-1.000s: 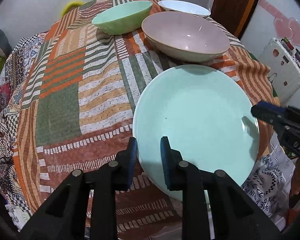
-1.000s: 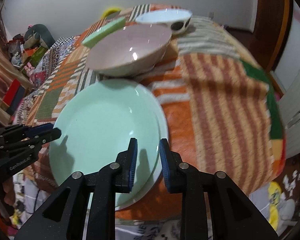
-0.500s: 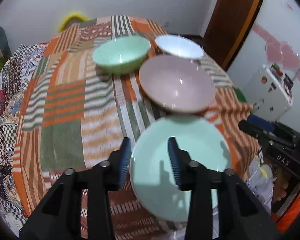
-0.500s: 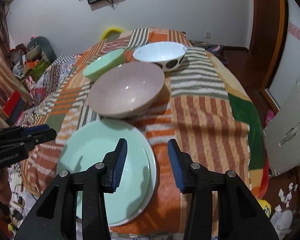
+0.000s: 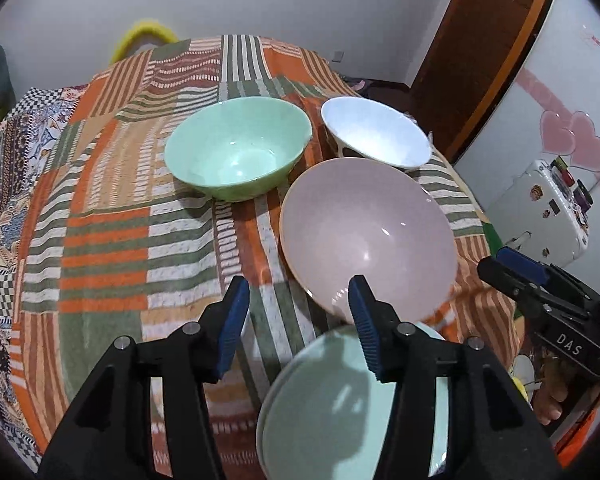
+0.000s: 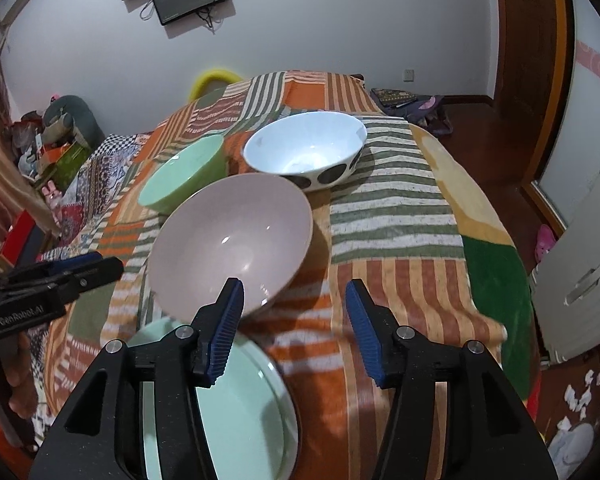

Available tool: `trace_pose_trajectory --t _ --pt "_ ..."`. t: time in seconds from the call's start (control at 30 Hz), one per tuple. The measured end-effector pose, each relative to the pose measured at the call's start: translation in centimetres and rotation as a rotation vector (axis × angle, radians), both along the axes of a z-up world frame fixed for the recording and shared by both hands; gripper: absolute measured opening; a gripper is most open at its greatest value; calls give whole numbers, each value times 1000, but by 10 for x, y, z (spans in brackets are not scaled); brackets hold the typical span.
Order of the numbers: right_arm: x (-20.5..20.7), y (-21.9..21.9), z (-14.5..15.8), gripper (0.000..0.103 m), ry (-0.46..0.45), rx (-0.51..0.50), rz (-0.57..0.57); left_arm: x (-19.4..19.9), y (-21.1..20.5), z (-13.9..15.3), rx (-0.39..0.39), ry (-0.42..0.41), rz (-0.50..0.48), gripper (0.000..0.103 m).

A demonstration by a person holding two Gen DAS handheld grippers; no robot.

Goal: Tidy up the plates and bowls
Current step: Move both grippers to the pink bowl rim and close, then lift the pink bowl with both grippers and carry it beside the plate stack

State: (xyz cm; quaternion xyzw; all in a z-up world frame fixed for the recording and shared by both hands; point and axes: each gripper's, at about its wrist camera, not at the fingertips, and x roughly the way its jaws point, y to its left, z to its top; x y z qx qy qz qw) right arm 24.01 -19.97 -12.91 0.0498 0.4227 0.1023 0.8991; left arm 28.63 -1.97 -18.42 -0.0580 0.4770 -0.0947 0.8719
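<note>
I see my left gripper (image 5: 298, 322) and right gripper (image 6: 294, 325) with jaws opening and nothing between them, both above the patchwork-striped cloth on the table (image 5: 111, 240). From left to right at the far side sit a mint-green bowl (image 5: 235, 150), a wide pale pink bowl (image 5: 366, 240) nearer, and a white bowl with dark spots (image 6: 306, 152). The stacked mint-green plates (image 6: 247, 408) lie at the near edge, just below the pink bowl.

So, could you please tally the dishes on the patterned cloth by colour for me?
Green plates: 2, stacked
Green bowl: 1
Pink bowl: 1
White bowl: 1
Total: 5 dishes
</note>
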Motion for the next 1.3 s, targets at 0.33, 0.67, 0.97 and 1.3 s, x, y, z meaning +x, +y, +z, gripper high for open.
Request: trace_pose_trajectory --t 0.33,0.67,0.97,1.3 --pt "28 3 -15 50 28 -7 1 43 2 -29 -18 39 4 51" --pt "42 5 -28 48 48 12 7 62 1 -42 -21 33 -16 38" --pt "49 11 -37 20 93 37 29 64 -5 -50 -27 45 -52 15" --pt "43 11 -31 20 87 27 23 52 -8 -42 -18 38 -61 15"
